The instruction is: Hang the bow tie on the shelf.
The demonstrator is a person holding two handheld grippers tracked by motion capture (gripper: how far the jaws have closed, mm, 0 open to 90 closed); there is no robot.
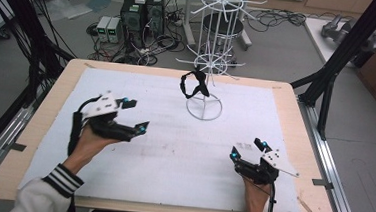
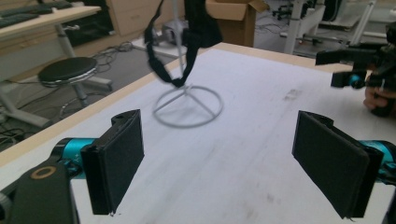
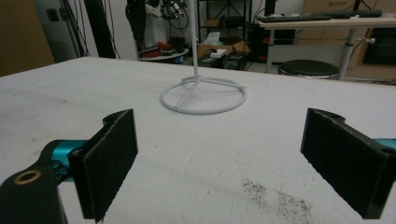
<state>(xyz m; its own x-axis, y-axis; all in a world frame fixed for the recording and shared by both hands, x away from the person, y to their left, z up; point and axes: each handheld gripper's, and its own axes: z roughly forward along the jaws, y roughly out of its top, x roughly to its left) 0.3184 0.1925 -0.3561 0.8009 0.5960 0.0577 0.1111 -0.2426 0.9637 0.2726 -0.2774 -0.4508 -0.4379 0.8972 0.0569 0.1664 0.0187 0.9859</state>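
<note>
A white wire rack [image 1: 208, 62] stands on a ring base [image 1: 204, 108] at the back middle of the white mat [image 1: 182, 156]. A black strap [image 1: 193, 84] hangs from one of its lower arms, dangling just above the base [image 2: 187, 107]; the strap [image 2: 187, 42] looks blurred in the left gripper view. My left gripper [image 1: 137, 115] hovers left of the rack, jaws wide apart and empty [image 2: 219, 163]. My right gripper [image 1: 246, 148] stays near the front right, open with nothing between its pads [image 3: 219, 158], facing the ring base [image 3: 203, 100].
The mat lies on a wooden table [image 1: 293, 143]. A thin wooden stick [image 1: 309, 209] lies at the table's front right corner. Black frame posts [image 1: 328, 80] flank the table. A stool [image 1: 223, 26], computers [image 1: 142, 12] and cables stand on the floor behind.
</note>
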